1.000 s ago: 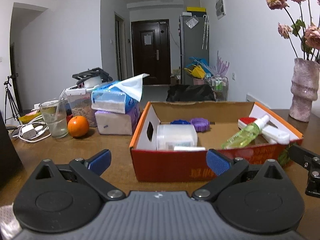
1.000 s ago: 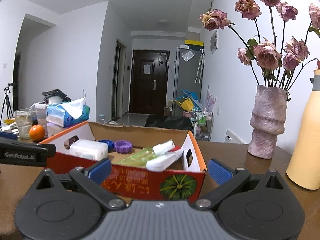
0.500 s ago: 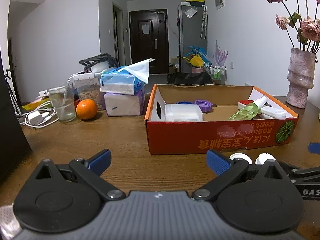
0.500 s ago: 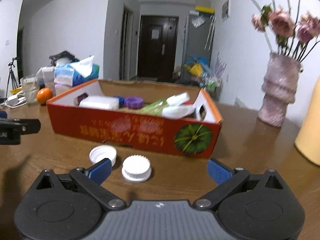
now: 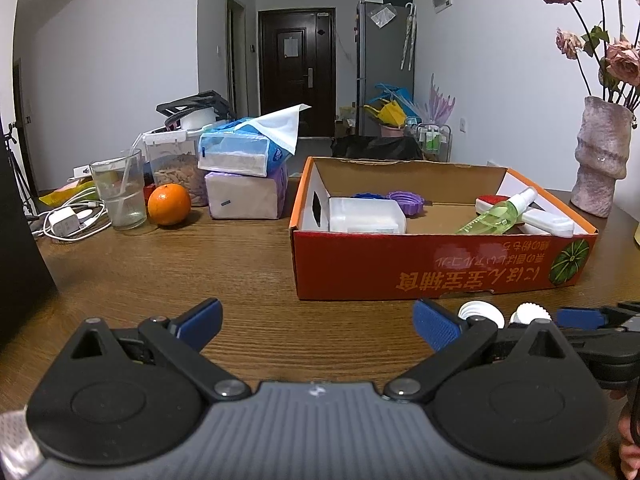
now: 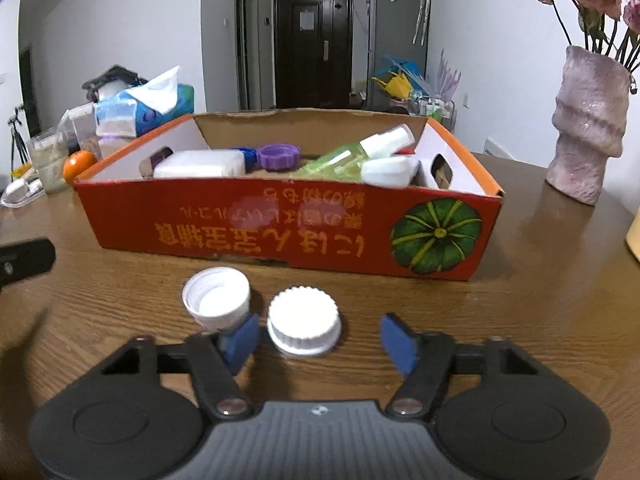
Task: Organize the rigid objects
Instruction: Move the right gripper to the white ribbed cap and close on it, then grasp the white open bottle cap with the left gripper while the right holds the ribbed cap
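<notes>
Two white bottle caps lie on the wooden table in front of an orange-red cardboard box [image 6: 280, 224]. One is a ribbed cap [image 6: 304, 322], top up; the other is a cap [image 6: 216, 300] lying hollow side up to its left. My right gripper [image 6: 320, 342] is low over the table and its jaws are closing, with the ribbed cap between them and neither pad touching it. The box holds a white plastic case [image 6: 200, 168], a purple lid [image 6: 278, 156] and a green spray bottle [image 6: 352, 156]. My left gripper [image 5: 316, 320] stands open and empty, left of the caps [image 5: 480, 314].
A pink vase [image 6: 588, 128] of dried roses stands right of the box, with a yellow bottle [image 6: 634, 232] at the right edge. Left of the box are stacked tissue packs [image 5: 244, 168], an orange [image 5: 169, 210], a glass [image 5: 120, 192] and charger cables [image 5: 68, 220].
My right gripper has sunk and tipped down from box height to the two caps, and its jaws have narrowed around the ribbed cap. My left gripper has backed away from the box.
</notes>
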### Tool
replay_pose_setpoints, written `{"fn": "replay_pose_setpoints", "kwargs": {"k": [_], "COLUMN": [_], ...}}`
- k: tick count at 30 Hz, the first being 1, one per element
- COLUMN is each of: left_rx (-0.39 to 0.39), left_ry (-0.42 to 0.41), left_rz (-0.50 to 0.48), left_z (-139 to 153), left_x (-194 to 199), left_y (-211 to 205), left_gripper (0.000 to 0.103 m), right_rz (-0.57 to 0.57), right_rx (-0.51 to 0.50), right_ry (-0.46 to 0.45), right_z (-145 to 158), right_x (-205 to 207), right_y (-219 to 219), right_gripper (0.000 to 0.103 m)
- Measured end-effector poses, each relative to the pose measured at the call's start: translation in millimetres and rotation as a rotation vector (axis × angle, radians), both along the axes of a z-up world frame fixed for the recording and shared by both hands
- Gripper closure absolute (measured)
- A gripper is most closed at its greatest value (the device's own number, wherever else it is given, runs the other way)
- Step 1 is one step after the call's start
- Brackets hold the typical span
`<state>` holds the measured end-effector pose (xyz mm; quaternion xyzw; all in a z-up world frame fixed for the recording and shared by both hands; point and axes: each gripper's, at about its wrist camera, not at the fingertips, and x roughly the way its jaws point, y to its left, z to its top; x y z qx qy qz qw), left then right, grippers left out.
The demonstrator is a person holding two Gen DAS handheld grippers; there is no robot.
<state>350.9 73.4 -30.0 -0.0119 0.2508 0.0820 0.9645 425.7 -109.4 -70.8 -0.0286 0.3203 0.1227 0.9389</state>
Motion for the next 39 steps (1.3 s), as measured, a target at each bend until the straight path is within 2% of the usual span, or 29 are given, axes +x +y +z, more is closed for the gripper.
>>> {"fn": "replay_pose_setpoints", "kwargs": {"k": [1, 2, 19, 34, 39], "left_rx": [-0.001, -0.002, -0.011, -0.042, -0.084], "left_ry": [-0.001, -0.002, 0.001, 0.044, 0.073], "left_rz": [0.000, 0.000, -0.005, -0.057, -0.072], "left_z": [0, 0, -3, -11, -15], "left_x": [0, 0, 10, 32, 42], "left_y": [0, 0, -8, -52, -63], "left_gripper": [0.000, 0.000, 0.000, 0.000, 0.000], "right_rz": [0.005, 0.008, -0.007, -0.036, -0.053], "right_rx": [0.004, 0.006, 0.040, 0.059, 0.064], "right_ry": [-0.005, -0.009, -0.087, -0.112, -0.119], "right_z": [0, 1, 16, 22, 23], "right_x": [0, -1, -12, -13, -12], "right_y": [1, 1, -13, -43, -57], "right_gripper": [0.064, 0.064, 0.065, 0.065, 0.065]}}
